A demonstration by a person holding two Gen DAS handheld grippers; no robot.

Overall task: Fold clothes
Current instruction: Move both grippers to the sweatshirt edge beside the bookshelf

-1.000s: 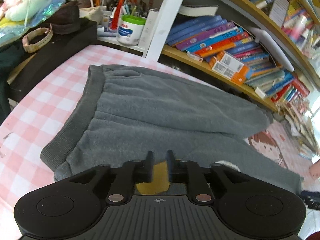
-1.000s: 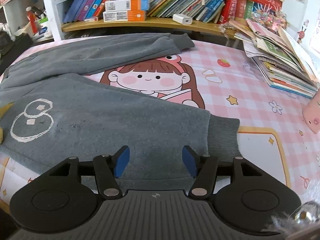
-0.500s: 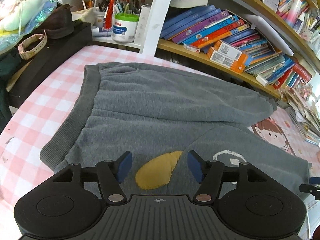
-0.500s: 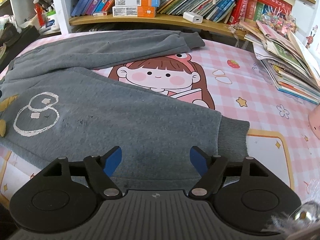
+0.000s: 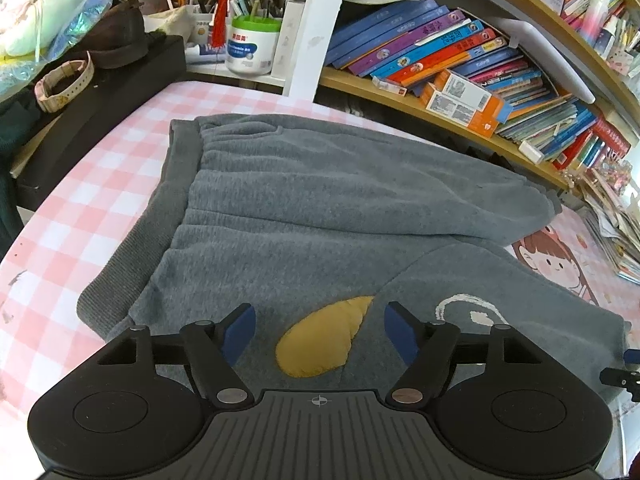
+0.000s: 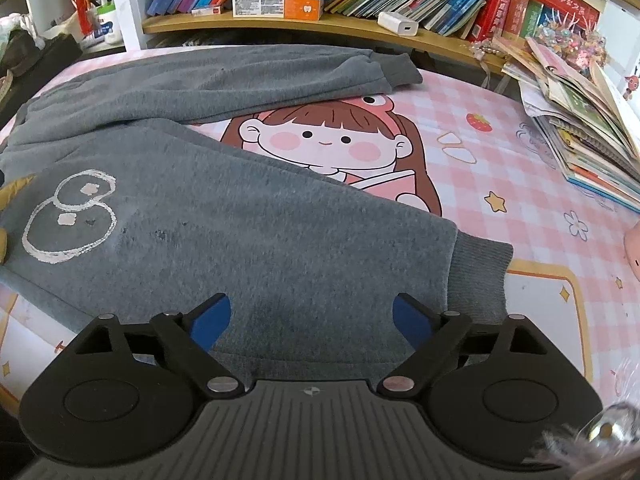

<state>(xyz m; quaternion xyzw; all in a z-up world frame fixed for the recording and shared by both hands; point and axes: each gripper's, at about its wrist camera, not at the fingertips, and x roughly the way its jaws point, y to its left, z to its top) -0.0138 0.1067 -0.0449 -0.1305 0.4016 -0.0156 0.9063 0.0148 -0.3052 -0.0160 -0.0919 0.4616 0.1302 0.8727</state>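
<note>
The grey sweatpants (image 5: 320,208) lay spread flat across the bench (image 5: 100,184), waistband toward its left edge. The left gripper (image 5: 316,336) and right gripper (image 6: 308,320) both hovered released, jaws wide, over the near leg.

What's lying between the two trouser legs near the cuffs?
No object, only bare pink tablecloth with its cartoon girl print, between the far leg and the near leg; the right wrist view shows it.

Grey trousers (image 5: 320,208) on pink tablecloth (image 5: 100,184)
</note>
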